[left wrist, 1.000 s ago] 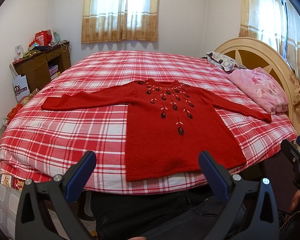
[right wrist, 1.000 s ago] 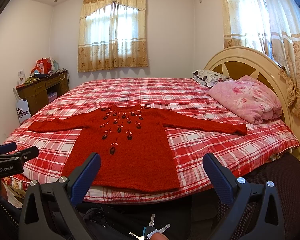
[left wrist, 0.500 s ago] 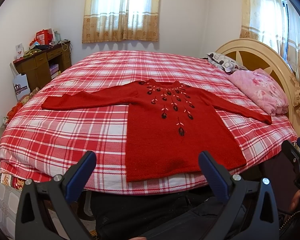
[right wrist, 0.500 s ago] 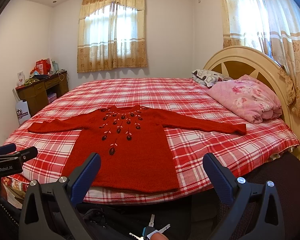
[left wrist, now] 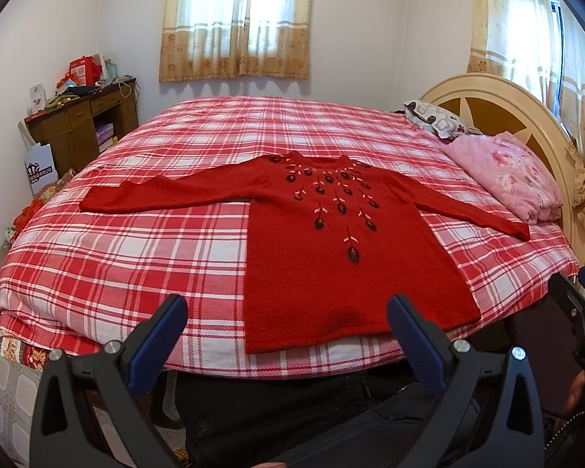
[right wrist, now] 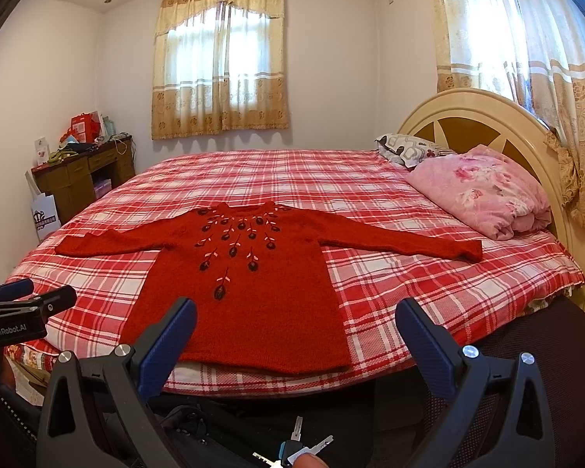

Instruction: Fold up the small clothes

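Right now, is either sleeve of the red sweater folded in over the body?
No. In the right wrist view the red sweater lies flat on the bed with both sleeves stretched straight out sideways.

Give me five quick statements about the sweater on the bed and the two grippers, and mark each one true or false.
1. The red sweater lies flat on the plaid bedspread with both sleeves spread out. True.
2. The left gripper is shut on the sweater's hem. False: its jaws stand wide apart, short of the bed, holding nothing.
3. The right gripper is open and empty. True.
4. The sweater is already folded in half. False: it lies fully spread, front up, with the flower embroidery showing.
5. The pink quilt covers one sleeve. False: it sits by the headboard, apart from the sleeve end.
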{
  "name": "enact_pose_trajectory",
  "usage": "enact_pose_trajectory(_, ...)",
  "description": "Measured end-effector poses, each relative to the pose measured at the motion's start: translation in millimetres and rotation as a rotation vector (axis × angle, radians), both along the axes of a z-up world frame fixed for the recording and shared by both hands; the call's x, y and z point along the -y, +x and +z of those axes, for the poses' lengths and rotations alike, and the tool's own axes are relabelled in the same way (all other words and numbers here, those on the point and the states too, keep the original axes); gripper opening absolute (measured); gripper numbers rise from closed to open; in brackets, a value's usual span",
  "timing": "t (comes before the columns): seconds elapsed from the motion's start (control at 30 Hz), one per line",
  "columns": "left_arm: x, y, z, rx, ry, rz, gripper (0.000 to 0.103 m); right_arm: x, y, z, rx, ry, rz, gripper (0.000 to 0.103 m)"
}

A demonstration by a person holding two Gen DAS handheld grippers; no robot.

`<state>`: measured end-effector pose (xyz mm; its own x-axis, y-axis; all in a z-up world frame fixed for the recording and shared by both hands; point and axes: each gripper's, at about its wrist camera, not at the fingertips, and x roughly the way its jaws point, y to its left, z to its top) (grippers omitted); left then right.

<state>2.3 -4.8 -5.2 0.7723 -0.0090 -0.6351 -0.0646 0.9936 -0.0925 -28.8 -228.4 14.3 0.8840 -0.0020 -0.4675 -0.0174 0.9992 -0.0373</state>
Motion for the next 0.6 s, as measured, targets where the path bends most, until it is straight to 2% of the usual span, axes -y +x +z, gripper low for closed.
enact_pose_trajectory(0.37,1,2,-4,-0.019,-0.005,-0.007,0.103,1,6,-5,-0.042,0.022,0.01,0.102)
enact_pose_trajectory(0.6,-2,12,-13,-0.06,-0.035,-0.031,0.103,15,27,-17,-0.082,0.051,0.023,0.102)
